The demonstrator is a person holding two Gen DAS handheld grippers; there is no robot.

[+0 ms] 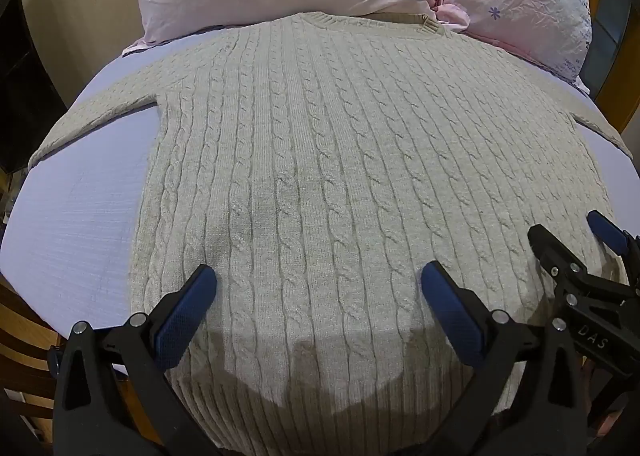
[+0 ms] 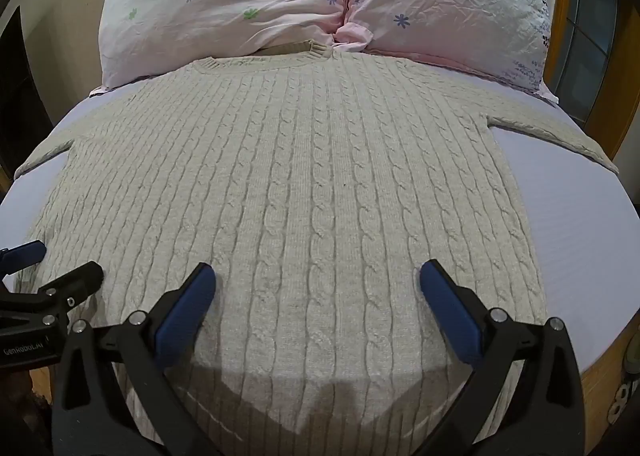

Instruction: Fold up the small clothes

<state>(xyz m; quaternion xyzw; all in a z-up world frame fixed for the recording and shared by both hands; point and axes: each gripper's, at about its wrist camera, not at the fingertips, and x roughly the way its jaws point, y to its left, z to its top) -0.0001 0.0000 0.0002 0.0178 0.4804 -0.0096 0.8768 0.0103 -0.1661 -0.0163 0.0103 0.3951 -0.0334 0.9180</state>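
A cream cable-knit sweater lies flat and spread out on the pale lavender bed sheet, collar toward the pillows and both sleeves stretched sideways. It also shows in the right wrist view. My left gripper is open and empty, hovering over the sweater's lower left part near the hem. My right gripper is open and empty over the lower right part. The right gripper's fingers show at the right edge of the left wrist view, and the left gripper's fingers show at the left edge of the right wrist view.
Two pink floral pillows lie at the head of the bed behind the collar. The wooden bed frame shows at the lower right, and wooden slats at the lower left. Bare sheet lies beside the sweater.
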